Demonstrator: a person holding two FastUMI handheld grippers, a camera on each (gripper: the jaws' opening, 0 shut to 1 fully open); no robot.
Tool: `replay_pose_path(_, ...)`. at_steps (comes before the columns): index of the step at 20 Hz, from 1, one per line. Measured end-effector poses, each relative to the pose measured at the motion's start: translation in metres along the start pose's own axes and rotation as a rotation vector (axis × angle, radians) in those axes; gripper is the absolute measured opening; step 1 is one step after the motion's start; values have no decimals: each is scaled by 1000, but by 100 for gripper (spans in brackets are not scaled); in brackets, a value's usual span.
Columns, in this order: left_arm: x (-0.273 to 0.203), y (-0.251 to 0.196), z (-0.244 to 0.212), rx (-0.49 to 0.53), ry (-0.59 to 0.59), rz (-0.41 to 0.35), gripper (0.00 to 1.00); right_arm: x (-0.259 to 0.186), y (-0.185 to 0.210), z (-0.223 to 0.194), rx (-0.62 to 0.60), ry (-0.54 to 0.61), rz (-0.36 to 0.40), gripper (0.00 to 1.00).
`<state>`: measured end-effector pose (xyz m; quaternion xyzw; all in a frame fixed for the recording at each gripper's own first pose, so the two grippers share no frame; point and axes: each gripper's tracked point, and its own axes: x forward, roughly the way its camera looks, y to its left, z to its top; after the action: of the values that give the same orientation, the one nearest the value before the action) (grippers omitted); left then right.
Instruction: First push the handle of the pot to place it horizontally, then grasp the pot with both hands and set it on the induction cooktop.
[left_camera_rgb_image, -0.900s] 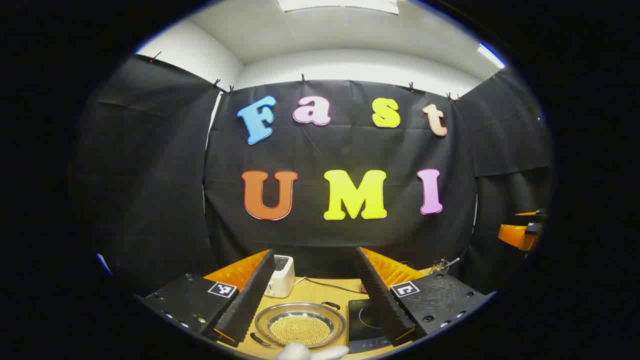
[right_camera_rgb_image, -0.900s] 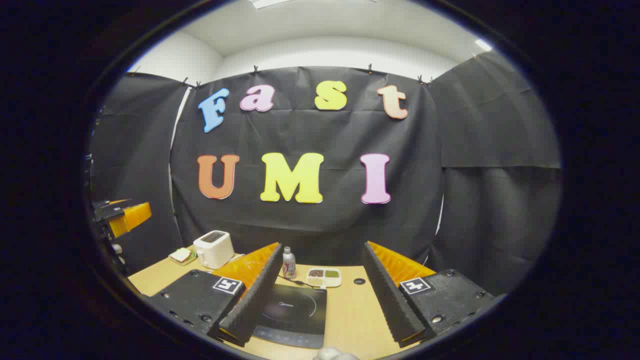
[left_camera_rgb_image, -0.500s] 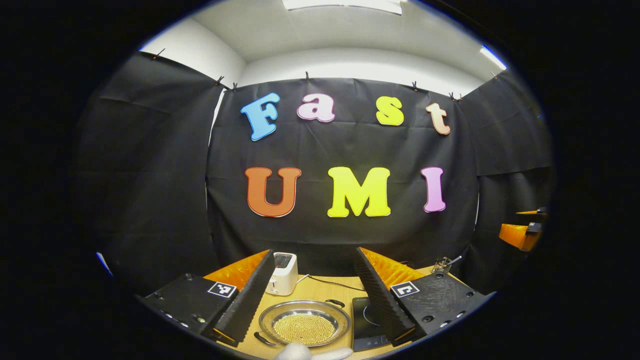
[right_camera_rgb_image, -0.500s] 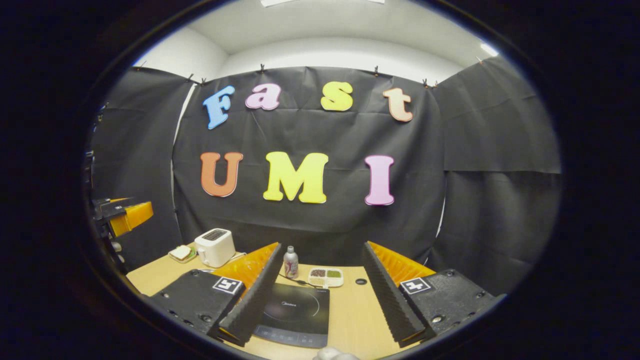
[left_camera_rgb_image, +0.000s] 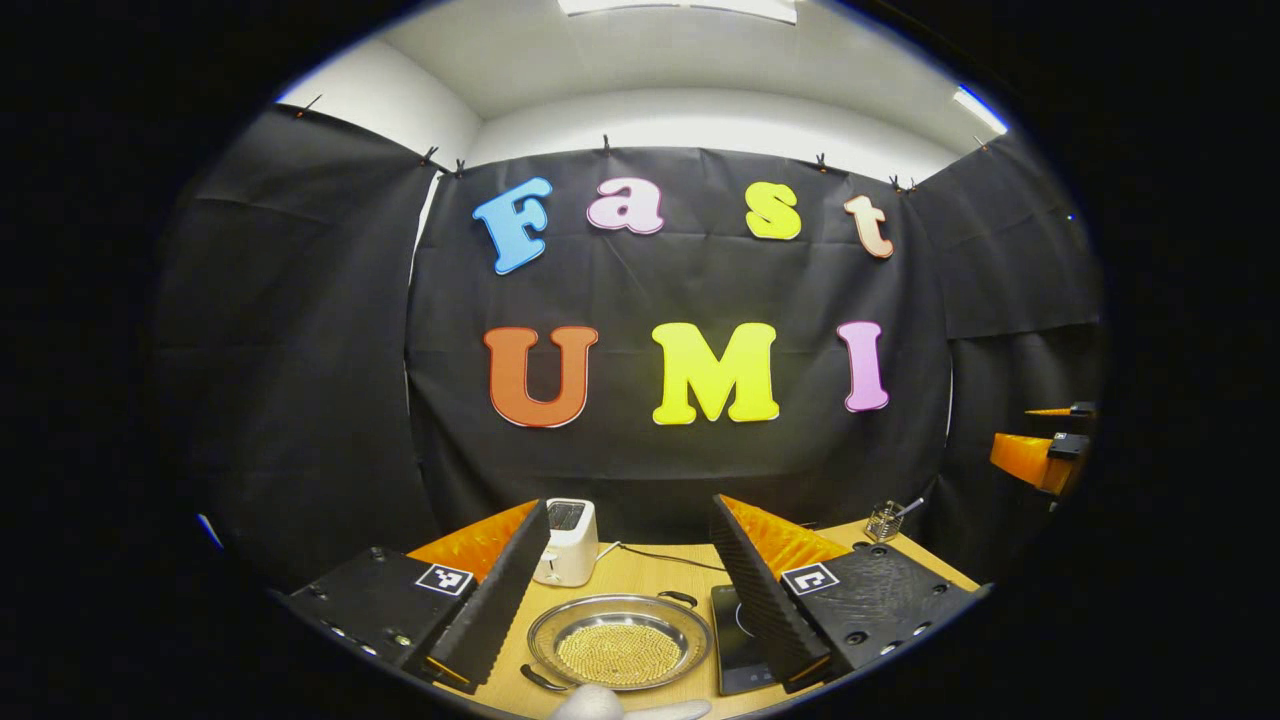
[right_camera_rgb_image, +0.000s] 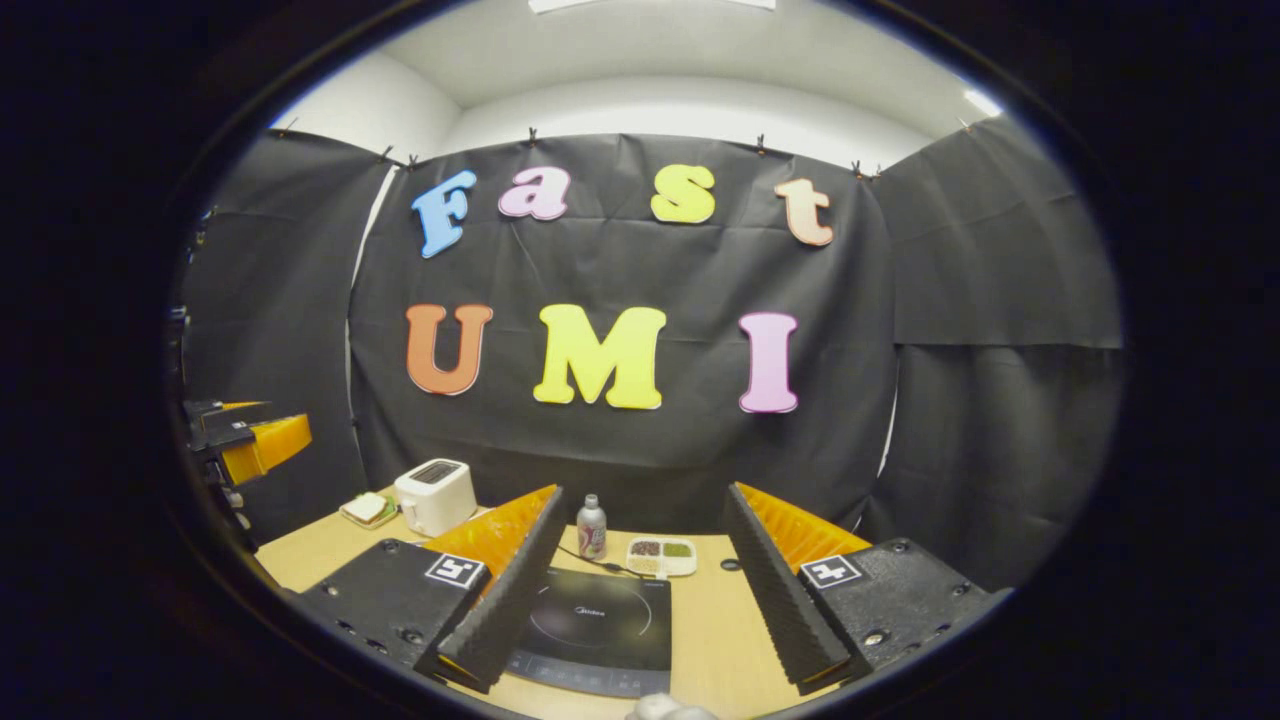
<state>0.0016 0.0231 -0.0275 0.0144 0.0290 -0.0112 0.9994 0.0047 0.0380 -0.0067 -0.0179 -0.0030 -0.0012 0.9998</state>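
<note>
1. While both my grippers hang above the table (right_camera_rgb_image: 700, 640), nothing is gripped: the left gripper (left_camera_rgb_image: 620, 600) has its fingers spread wide, and the right gripper (right_camera_rgb_image: 640, 590) is just as wide apart.
2. Ahead of my left gripper and between its fingers sits the pot (left_camera_rgb_image: 620, 650), a shallow steel pan with a layer of small yellow grains in it.
3. One pot handle (left_camera_rgb_image: 678, 597) shows at the far rim, towards my right finger; the other handle (left_camera_rgb_image: 540, 680) is at the near rim, by my left finger. I judge that line slanted, so the push comes first.
4. Just beyond my left gripper's right finger lies the cooktop (right_camera_rgb_image: 600, 630), close beside the pot; from the right gripper it lies ahead, partly under the left finger.
5. Risks as I judge them:
   - Pushing a handle too hard could slide the whole pot instead of turning it, or knock it against the cooktop's edge.
   - A jolt or a lift with one side higher could spill the grains.
   - The handles look thin, so a finger may slip off or miss.
   - A toaster (left_camera_rgb_image: 566, 541) stands behind the pot, with a cord (left_camera_rgb_image: 660, 556) on the table; a wide swing could catch either.
</note>
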Motion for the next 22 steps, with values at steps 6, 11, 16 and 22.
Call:
replay_pose_path(6,4,12,-28,6,99,30,53,-4,-2,-7,-22,15,-11,99)
replay_pose_path(11,11,2,-74,-77,245,-31,1,-5,-4,-18,-31,46,-18,99)
replay_pose_path(16,3,-15,-140,-113,490,-126,0,-7,-5,-28,-29,73,-33,99)
replay_pose_path(22,-27,-33,-245,-120,817,-170,0,-8,-4,-57,-37,160,-11,99)
